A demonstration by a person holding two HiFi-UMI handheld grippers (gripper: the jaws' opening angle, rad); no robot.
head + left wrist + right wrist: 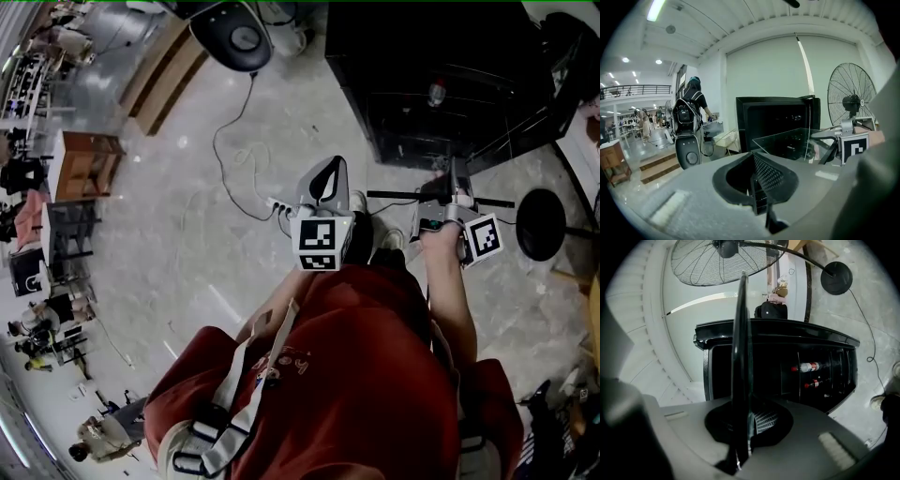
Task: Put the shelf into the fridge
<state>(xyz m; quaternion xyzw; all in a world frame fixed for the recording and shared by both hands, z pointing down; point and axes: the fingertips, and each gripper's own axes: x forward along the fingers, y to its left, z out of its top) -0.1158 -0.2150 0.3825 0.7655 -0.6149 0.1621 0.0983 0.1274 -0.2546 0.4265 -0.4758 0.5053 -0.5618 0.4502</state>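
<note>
Shelf of clear, dark-edged glass clamped in the right tongs, short of the fridge

The right tongs were closed tight on the shelf's near edge. In the right gripper view the pane stood edge-on between the pads as a thin dark band. In the left gripper view the same pane showed as a flat, see-through sheet, roughly level, beside the right tongs' black-and-white marker cube. From the head view it read as a thin dark line ahead of the person's right hand, held above the pale polished floor.

The glossy black fridge stood beyond the shelf and apart from it, so the shelf was not inside. Two bottles with red caps showed in its dark interior.

The left tongs were pressed together with nothing between them. They were held beside the right pair in front of the person's red top and touched neither shelf nor fridge.

A black wire-caged pedestal fan stood near the fridge, its round base on the floor to the person's right
</note>
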